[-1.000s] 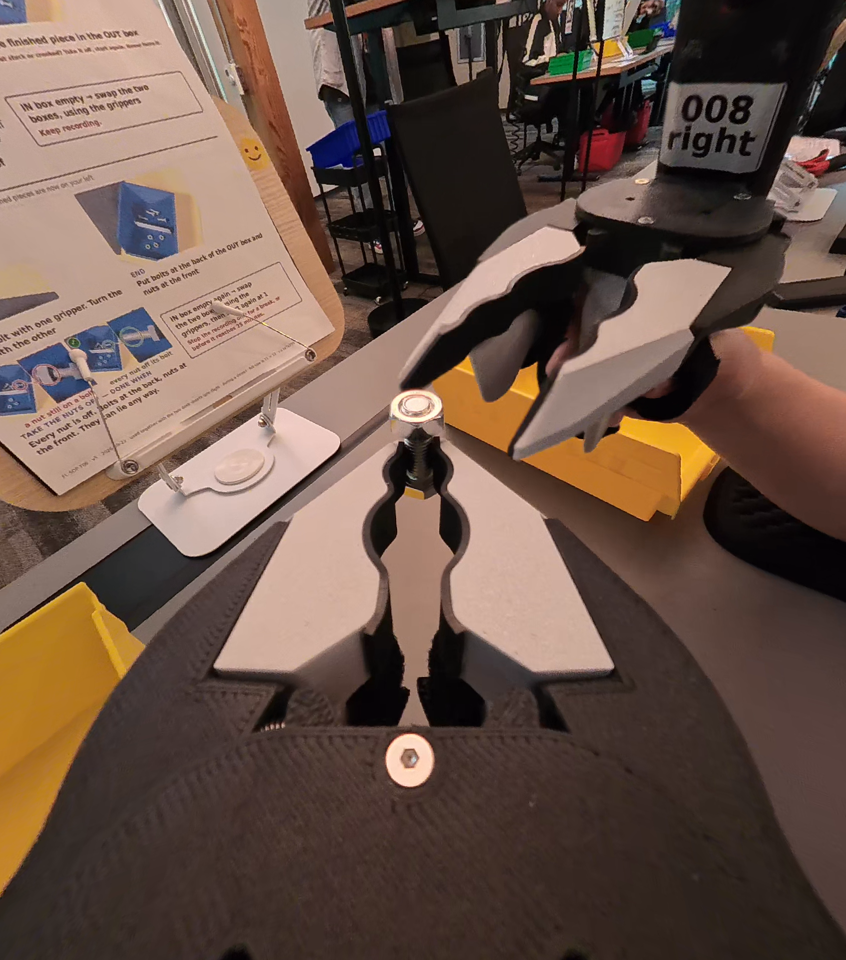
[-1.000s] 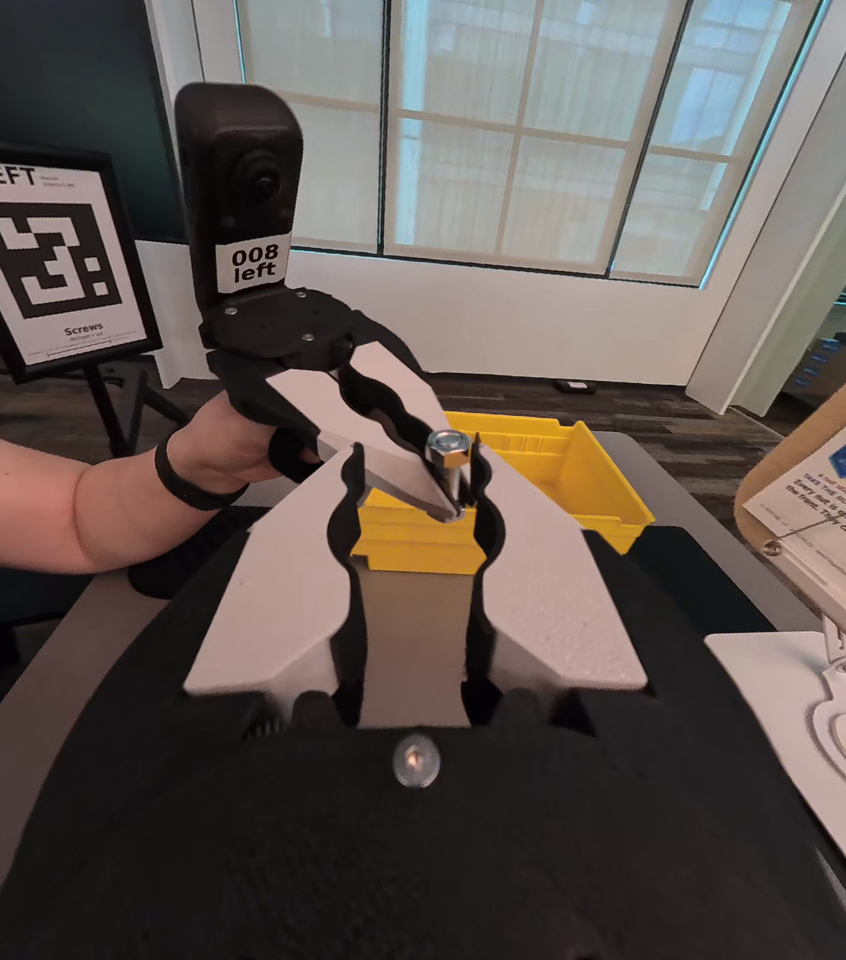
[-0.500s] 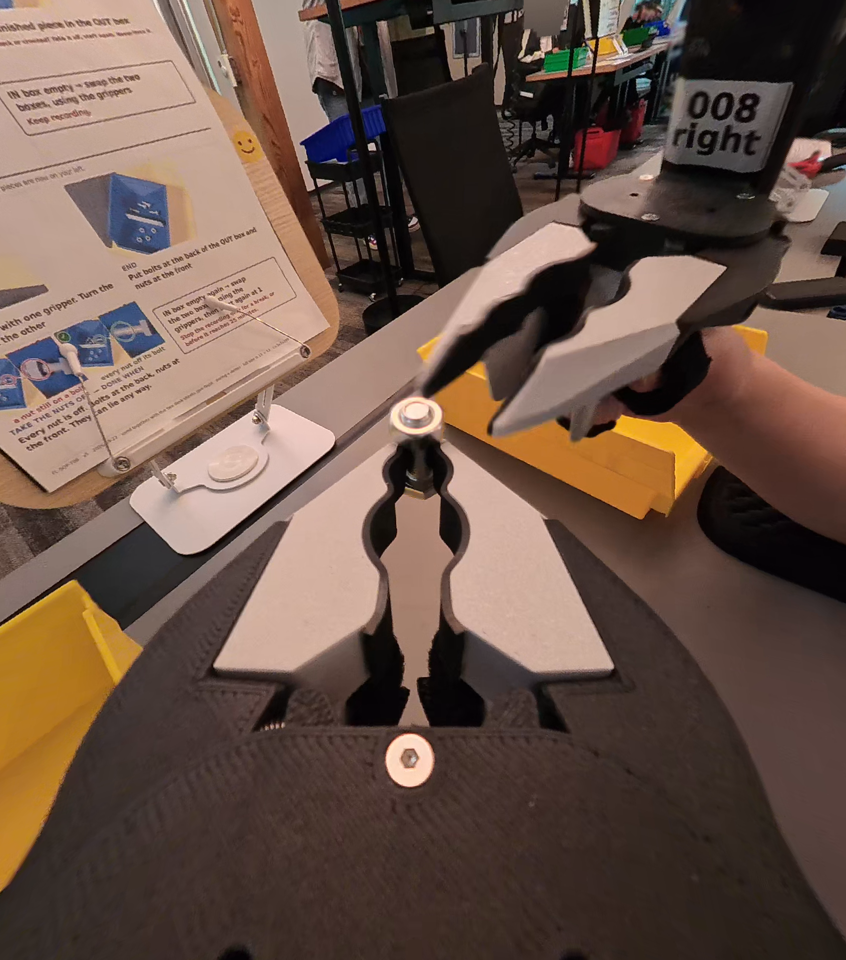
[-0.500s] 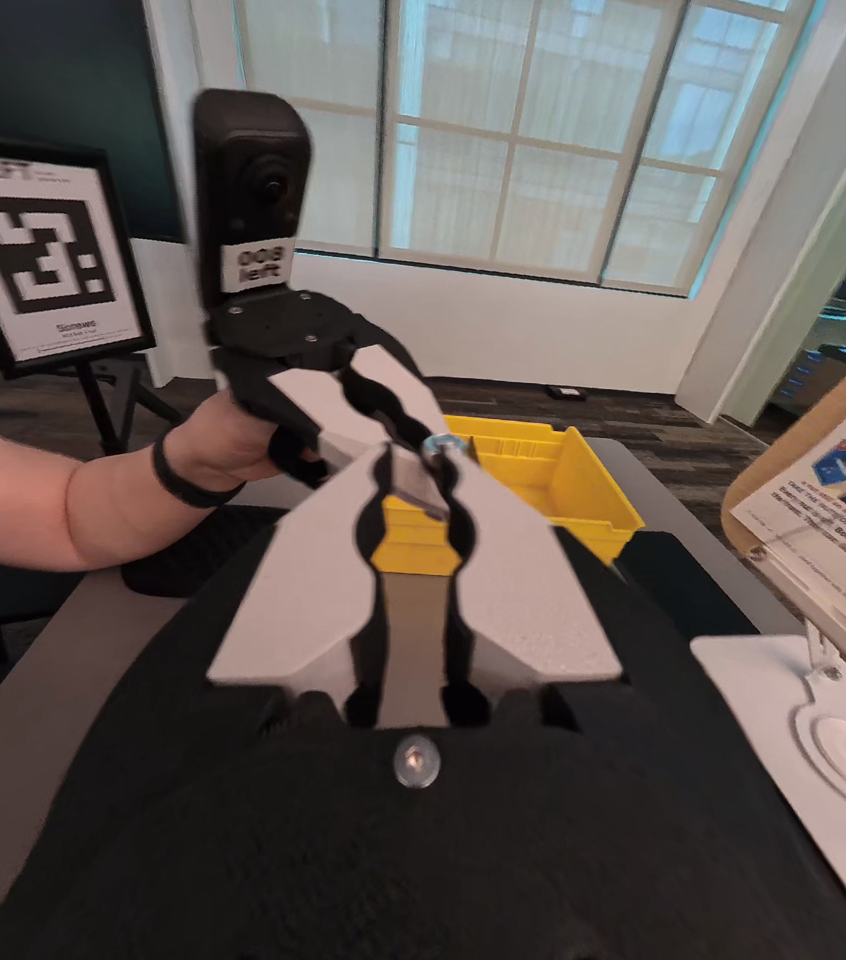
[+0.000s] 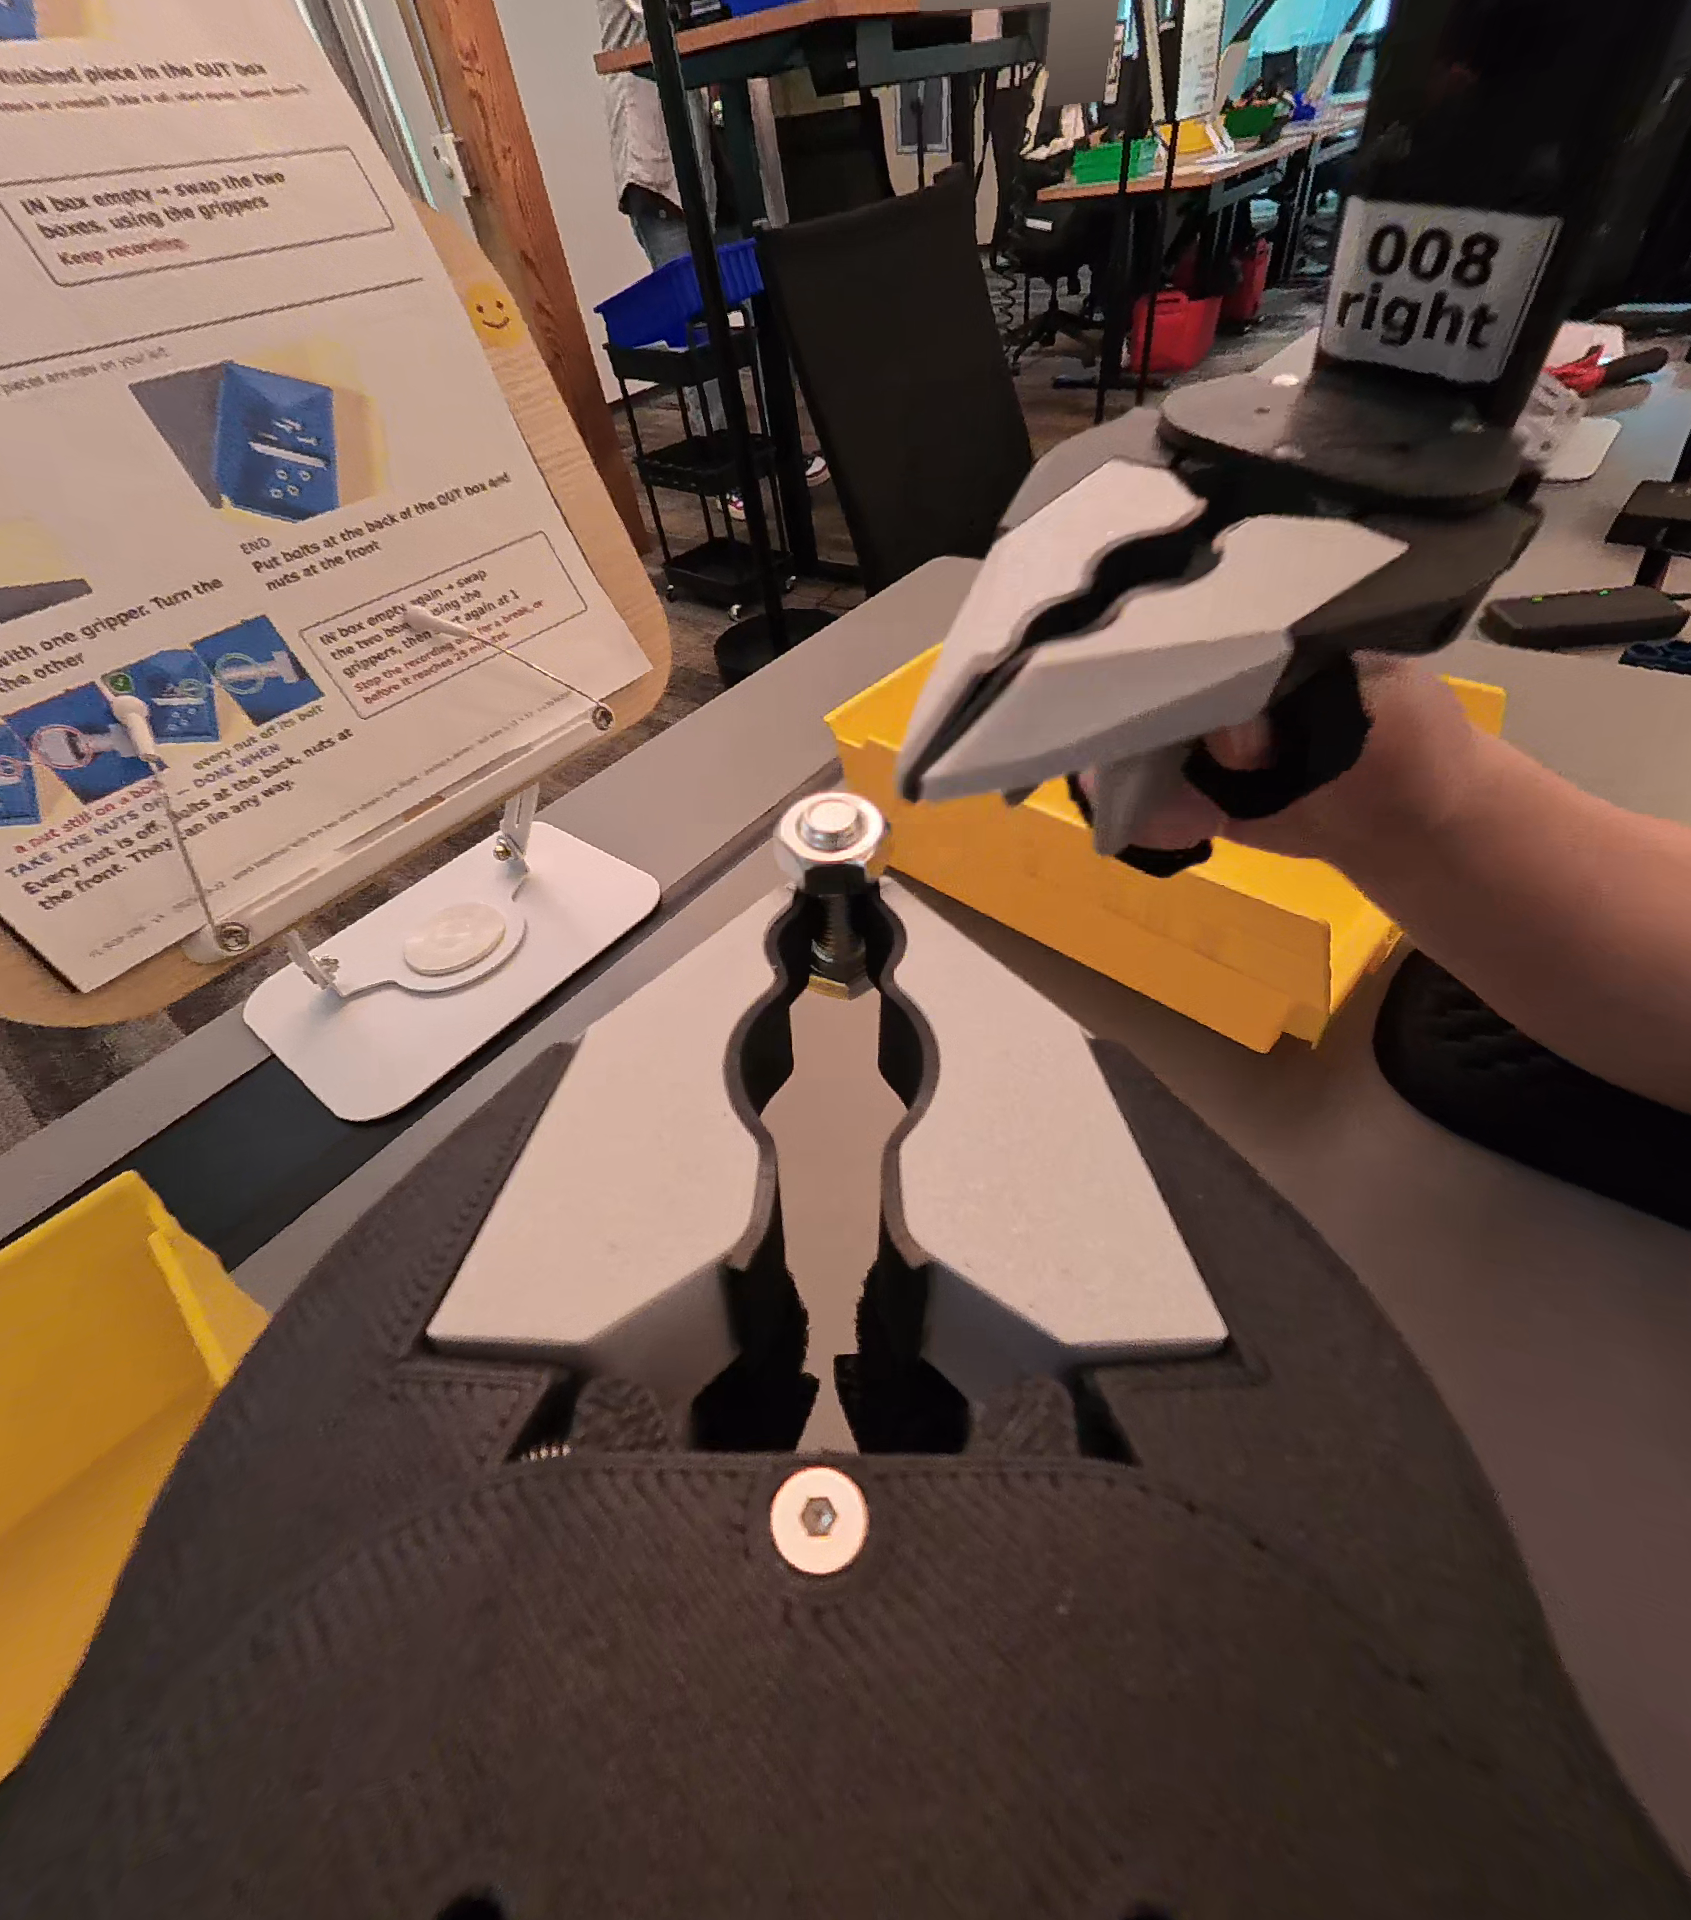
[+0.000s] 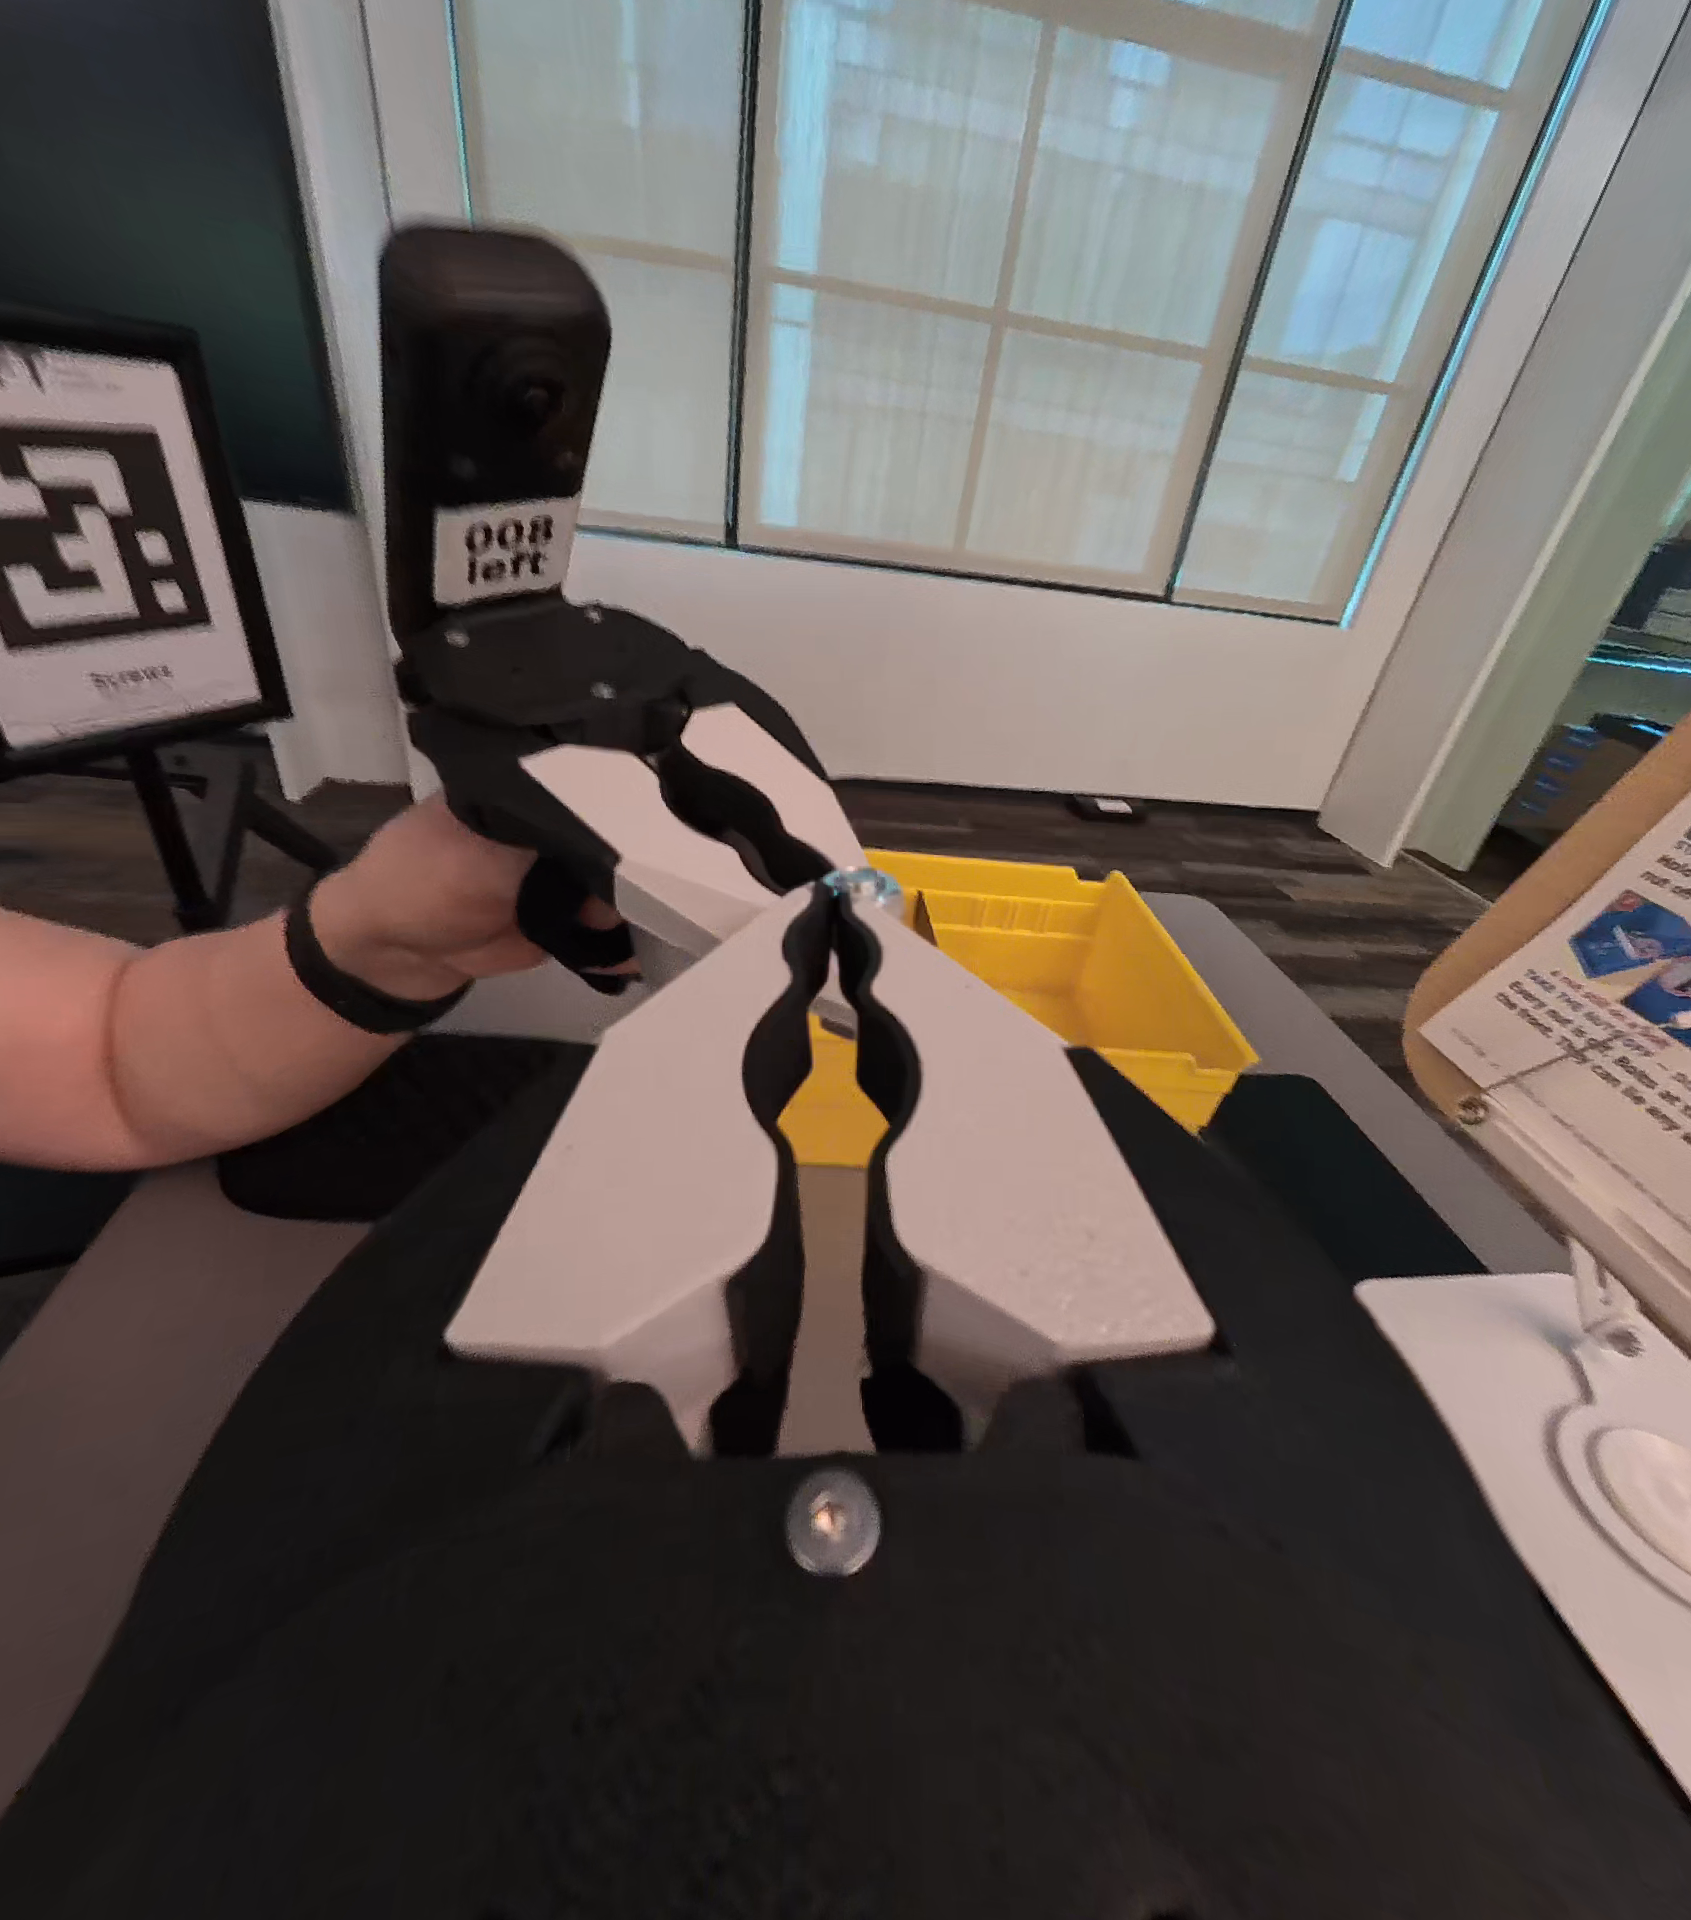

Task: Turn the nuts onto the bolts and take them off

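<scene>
My left gripper (image 5: 833,940) is shut on a bolt (image 5: 835,930) and holds it upright above the grey table (image 5: 1443,1455). A silver nut (image 5: 828,834) sits at the top end of the bolt's thread. My right gripper (image 5: 912,788) comes in from the upper right with its jaws shut and nothing between them. Its tips are right beside the nut's right edge. In the right wrist view the shut right gripper (image 6: 833,906) points at the nut (image 6: 860,885). The left gripper (image 6: 787,871) shows behind it, its tips partly hidden.
A yellow bin (image 5: 1132,925) stands behind the bolt, also in the right wrist view (image 6: 1090,966). A second yellow bin (image 5: 10,1475) is at the near left. An instruction board (image 5: 197,468) on a white base (image 5: 446,966) stands left. A marker sign (image 6: 62,551) stands beyond the table.
My right gripper's jaws have gone from open to shut, and it has dropped down so its tips sit beside the nut. The left gripper holds the bolt as before.
</scene>
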